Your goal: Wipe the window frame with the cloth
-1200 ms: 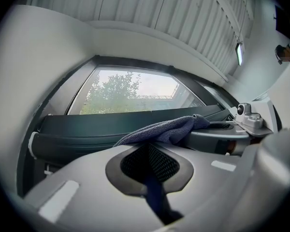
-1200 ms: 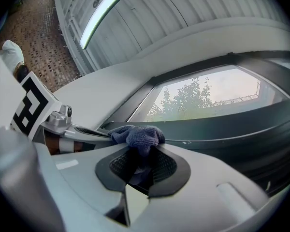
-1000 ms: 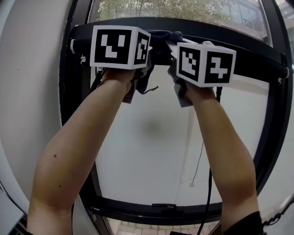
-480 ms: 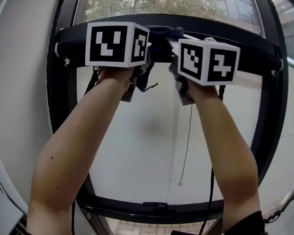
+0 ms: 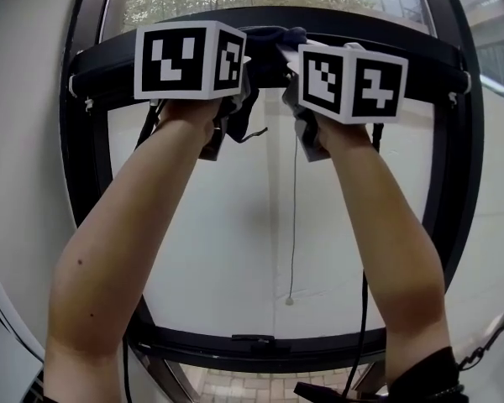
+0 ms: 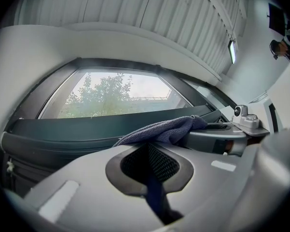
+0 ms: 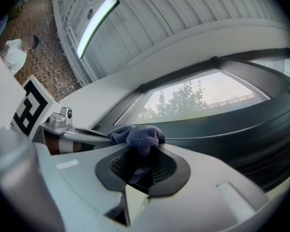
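A dark blue-grey cloth (image 5: 275,37) lies bunched on the black upper bar of the window frame (image 5: 101,67). Both arms are raised to it. My left gripper (image 5: 242,57) and right gripper (image 5: 291,60) are close together at the bar, with their jaws mostly hidden behind the marker cubes. In the left gripper view, the left gripper (image 6: 150,162) is shut on a fold of the cloth (image 6: 160,128), which drapes over the bar (image 6: 63,129). In the right gripper view, the right gripper (image 7: 141,164) is shut on a bunched end of the cloth (image 7: 137,135) beside the bar (image 7: 241,129).
A thin blind cord (image 5: 293,225) hangs down the pale lower pane. The lower frame bar (image 5: 260,346) runs below, and black side posts stand at both edges. A white wall (image 5: 21,141) lies to the left. A black cable (image 5: 361,326) trails under my right arm. Trees show through the upper glass.
Both grippers and the cloth have slid a little to the right along the upper bar. In the head view the frame and cord have shifted left.
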`<state>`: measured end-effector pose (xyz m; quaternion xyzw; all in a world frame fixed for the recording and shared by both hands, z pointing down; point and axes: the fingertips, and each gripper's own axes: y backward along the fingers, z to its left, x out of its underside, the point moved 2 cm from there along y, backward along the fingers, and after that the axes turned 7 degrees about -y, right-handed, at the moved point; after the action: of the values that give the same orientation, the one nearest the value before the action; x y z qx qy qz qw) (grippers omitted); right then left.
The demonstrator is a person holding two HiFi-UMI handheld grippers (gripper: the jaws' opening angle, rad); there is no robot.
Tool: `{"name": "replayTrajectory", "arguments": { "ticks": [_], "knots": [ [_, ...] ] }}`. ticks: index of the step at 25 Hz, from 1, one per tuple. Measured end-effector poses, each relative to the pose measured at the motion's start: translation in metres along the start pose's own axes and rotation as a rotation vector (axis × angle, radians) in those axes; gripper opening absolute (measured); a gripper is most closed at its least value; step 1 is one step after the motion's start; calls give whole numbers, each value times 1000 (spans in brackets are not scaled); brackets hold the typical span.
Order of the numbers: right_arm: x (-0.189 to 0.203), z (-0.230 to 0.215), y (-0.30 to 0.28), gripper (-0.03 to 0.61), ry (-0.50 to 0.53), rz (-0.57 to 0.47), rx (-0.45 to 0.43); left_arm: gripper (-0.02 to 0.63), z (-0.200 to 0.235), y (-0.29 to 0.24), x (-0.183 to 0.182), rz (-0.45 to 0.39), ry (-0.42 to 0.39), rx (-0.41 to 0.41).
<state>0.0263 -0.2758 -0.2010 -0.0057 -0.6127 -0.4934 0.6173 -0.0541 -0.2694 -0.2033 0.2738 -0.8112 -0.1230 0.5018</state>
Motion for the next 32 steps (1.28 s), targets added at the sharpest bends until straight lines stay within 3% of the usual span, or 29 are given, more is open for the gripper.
{"name": "replayTrajectory", "arguments": {
  "ticks": [6, 13, 25, 26, 27, 29, 30, 32],
  "knots": [
    [-12, -69, 48, 54, 7, -19, 31, -6, -74, -37, -24, -14, -18, 34],
    [-17, -103, 70, 55, 29, 4, 83, -6, -111, -57, -31, -23, 11, 95],
    [-17, -103, 67, 54, 39, 9, 37, -6, -117, -59, -31, -23, 10, 107],
    [-16, -104, 67, 54, 39, 13, 39, -6, -112, -58, -28, -8, 10, 81],
    [-15, -104, 67, 54, 39, 18, 39, -6, -96, -52, -21, 37, -2, -4],
    [-15, -106, 67, 54, 36, 25, 40, -6, -41, -31, 3, 193, -54, -307],
    [-15, -106, 68, 54, 33, 26, 40, -6, -21, -23, 12, 250, -73, -416],
    [-15, -106, 67, 54, 34, 27, 43, -6, -9, -19, 17, 283, -84, -482]
  ]
}}
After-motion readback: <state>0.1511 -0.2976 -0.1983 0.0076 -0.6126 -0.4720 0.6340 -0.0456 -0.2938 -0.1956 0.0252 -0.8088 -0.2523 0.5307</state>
